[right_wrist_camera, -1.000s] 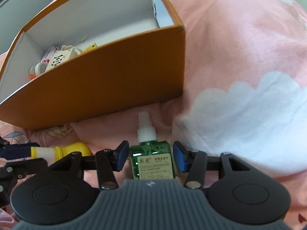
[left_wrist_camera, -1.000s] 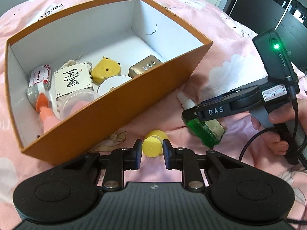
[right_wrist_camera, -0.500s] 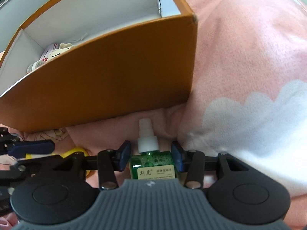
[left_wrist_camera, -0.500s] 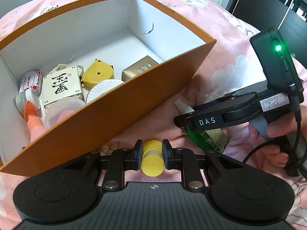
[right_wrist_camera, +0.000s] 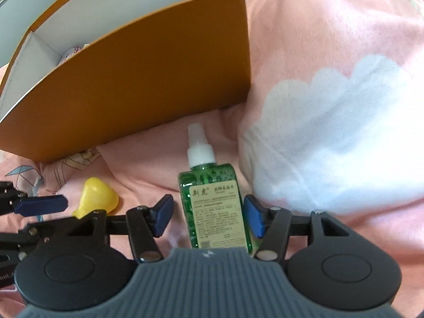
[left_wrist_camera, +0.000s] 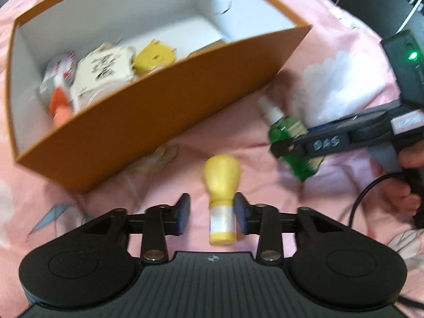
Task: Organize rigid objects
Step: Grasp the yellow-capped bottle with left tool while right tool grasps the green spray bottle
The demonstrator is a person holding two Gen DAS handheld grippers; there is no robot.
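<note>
Bottles lie lengthwise between both sets of opening jaws on the pink bedspread (right_wrist_camera: 304, 39): yellow bulb-capped plastic bottle (left_wrist_camera: 222, 185) inside the left gripper (left_wrist_camera: 212, 213), green spray bottle (right_wrist_camera: 212, 198) inside the right gripper (right_wrist_camera: 208, 216), caps toward the orange cardboard box (left_wrist_camera: 159, 122), neither clamped.

Green bottle (right_wrist_camera: 215, 212): clear glossy plastic w/ matt paper label. Yellow bulb (left_wrist_camera: 222, 175): smooth plastic. Orange box (left_wrist_camera: 169, 111): matt cardboard, white inside. Pink bedding (right_wrist_camera: 331, 53): soft cloth.
</note>
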